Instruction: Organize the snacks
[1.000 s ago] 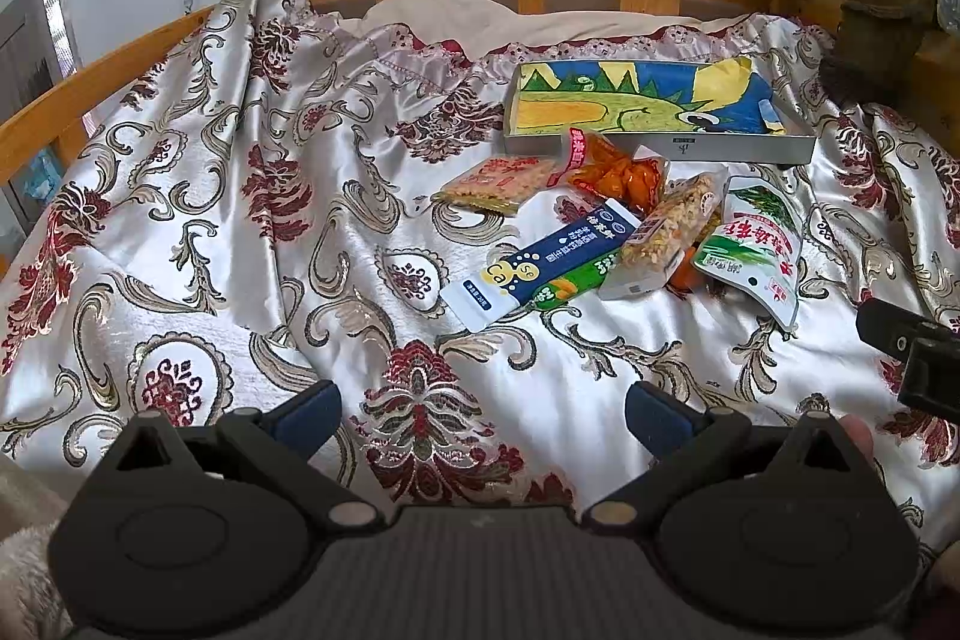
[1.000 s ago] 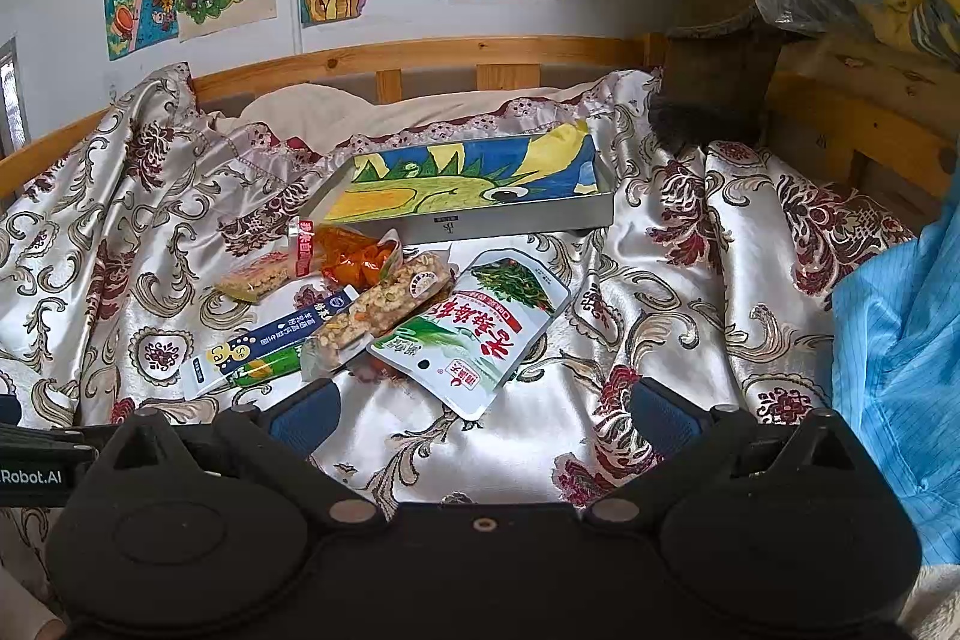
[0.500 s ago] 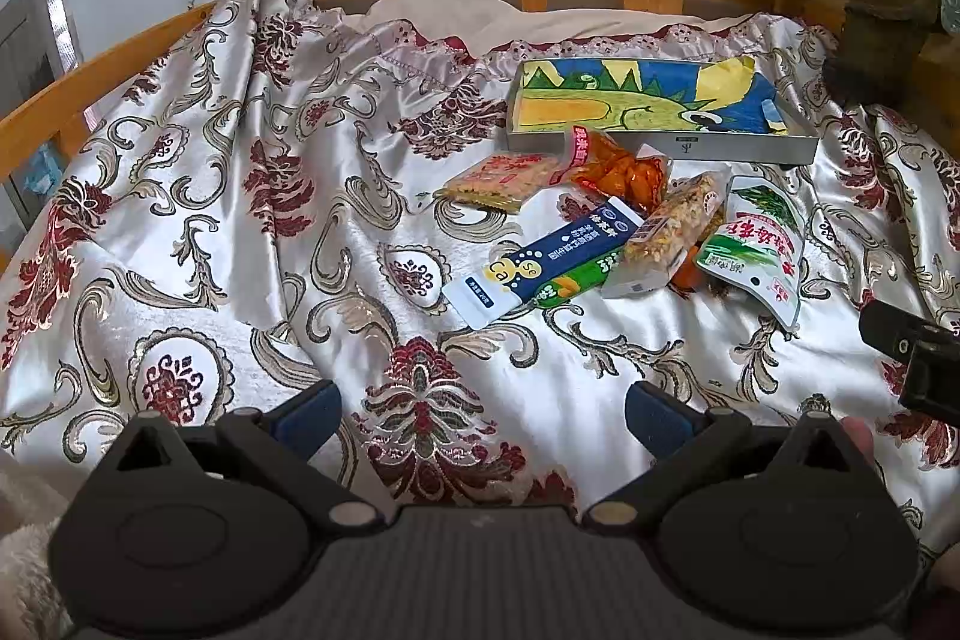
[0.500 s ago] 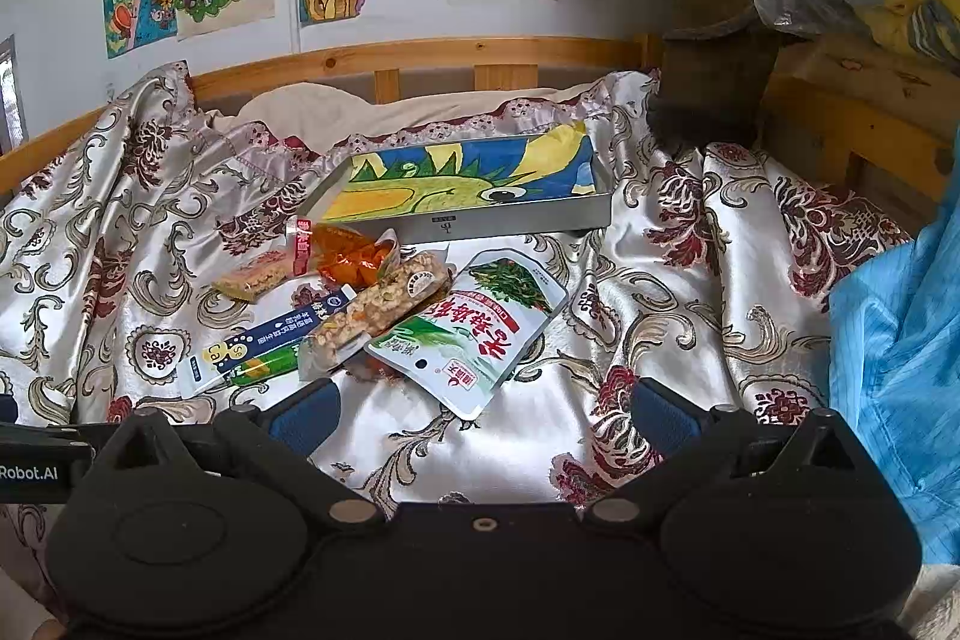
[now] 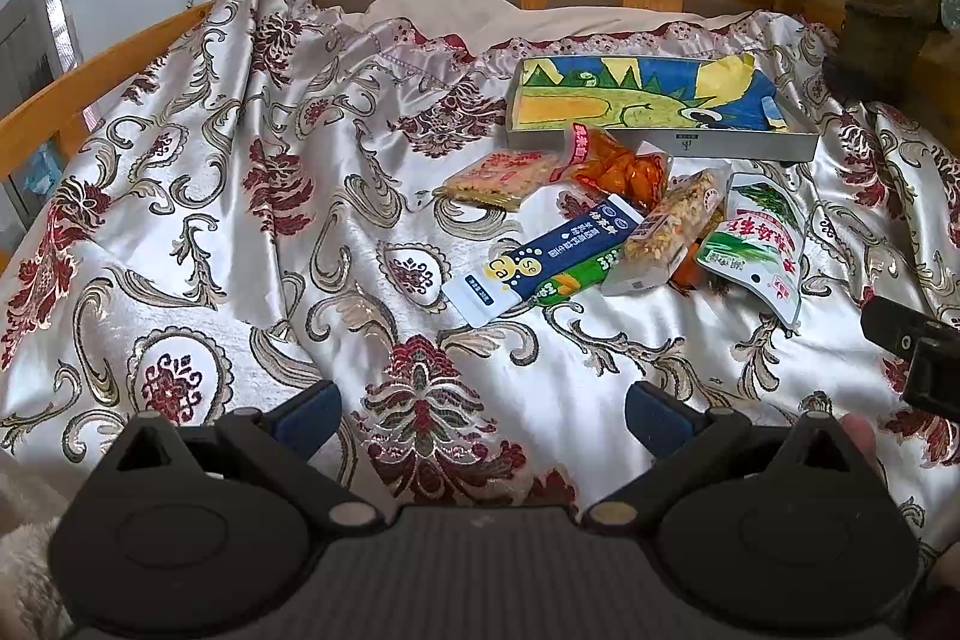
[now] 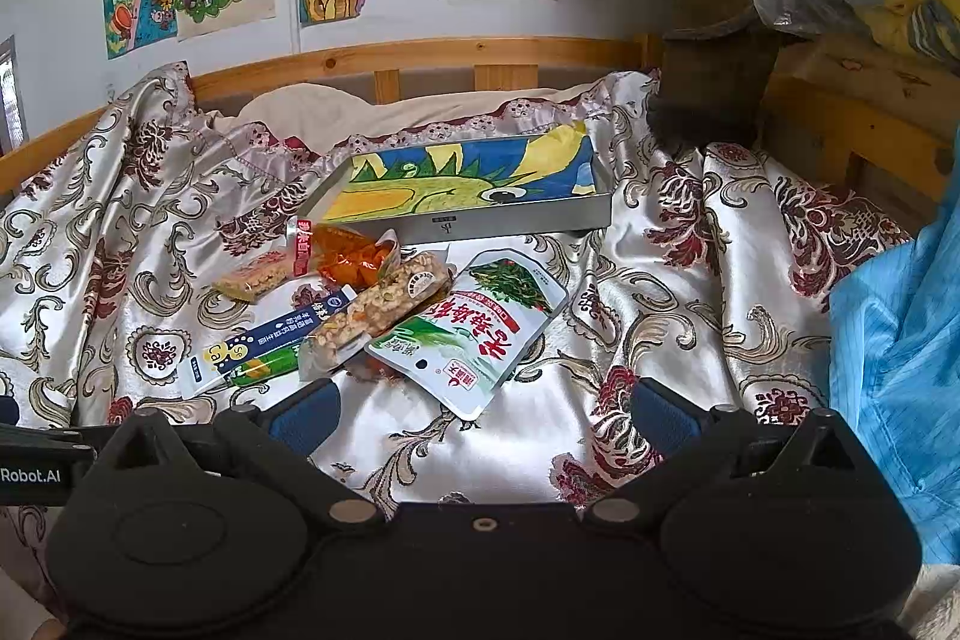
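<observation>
Both the left gripper (image 5: 477, 409) and right gripper (image 6: 480, 409) hover spread wide and empty over the satin bedspread (image 5: 240, 220), where the green-and-white snack pouch (image 6: 474, 328), beside the shallow tray (image 6: 516, 220), looks light, crinkly and slippery, best pinched at its flat sealed edge.

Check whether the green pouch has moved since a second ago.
No. The green pouch lies where it did, its top corner just in front of the tray, overlapping the nut bar.

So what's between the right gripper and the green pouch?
Only bare patterned bedspread separates the open right gripper from the green pouch, seen in the right wrist view.
</observation>
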The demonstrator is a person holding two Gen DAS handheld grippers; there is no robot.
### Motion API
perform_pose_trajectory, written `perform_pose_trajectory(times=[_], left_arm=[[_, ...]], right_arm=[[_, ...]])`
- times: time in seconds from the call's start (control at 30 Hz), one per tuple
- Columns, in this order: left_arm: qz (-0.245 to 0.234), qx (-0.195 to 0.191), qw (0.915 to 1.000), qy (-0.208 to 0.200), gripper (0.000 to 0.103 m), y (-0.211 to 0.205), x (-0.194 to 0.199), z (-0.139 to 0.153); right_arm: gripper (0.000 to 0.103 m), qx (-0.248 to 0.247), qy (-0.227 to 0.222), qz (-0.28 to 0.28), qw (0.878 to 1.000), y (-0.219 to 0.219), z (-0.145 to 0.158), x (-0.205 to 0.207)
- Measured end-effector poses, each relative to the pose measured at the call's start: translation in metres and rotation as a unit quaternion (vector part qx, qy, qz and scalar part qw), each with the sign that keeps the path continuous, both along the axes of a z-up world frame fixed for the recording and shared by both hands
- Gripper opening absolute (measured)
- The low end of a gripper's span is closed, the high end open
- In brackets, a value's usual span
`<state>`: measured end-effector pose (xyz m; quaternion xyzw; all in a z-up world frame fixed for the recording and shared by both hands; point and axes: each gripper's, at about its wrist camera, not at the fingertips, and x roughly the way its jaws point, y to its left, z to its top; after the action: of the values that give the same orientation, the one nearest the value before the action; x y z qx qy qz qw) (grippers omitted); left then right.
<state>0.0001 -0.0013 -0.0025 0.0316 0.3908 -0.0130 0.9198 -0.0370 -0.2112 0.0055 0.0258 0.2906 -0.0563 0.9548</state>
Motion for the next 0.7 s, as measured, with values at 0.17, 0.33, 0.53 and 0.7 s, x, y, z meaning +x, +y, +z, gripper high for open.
perform_pose_trajectory(times=[0.17, 0.33, 0.53, 0.7], left_arm=[[-0.001, -0.001, 1.0000, 0.001, 0.103, 0.0004, 0.0000, -0.0016], [-0.001, -0.001, 1.0000, 0.003, 0.103, 0.0011, 0.0003, -0.0038], [-0.009, -0.028, 0.9994, 0.017, 0.103, 0.0056, 0.0012, -0.0036], [-0.004, -0.027, 0.9995, 0.016, 0.103, 0.0059, -0.0005, 0.0003]], right_arm=[[0.102, 0.000, -0.001, 0.000, 1.000, -0.0006, -0.0004, -0.0017], [0.102, -0.001, -0.004, -0.001, 1.000, -0.0005, 0.0011, -0.0011], [0.102, 0.000, -0.008, 0.001, 1.000, -0.0014, 0.0018, -0.0021], [0.102, -0.001, -0.016, 0.004, 1.000, -0.0004, 0.0036, -0.0049]])
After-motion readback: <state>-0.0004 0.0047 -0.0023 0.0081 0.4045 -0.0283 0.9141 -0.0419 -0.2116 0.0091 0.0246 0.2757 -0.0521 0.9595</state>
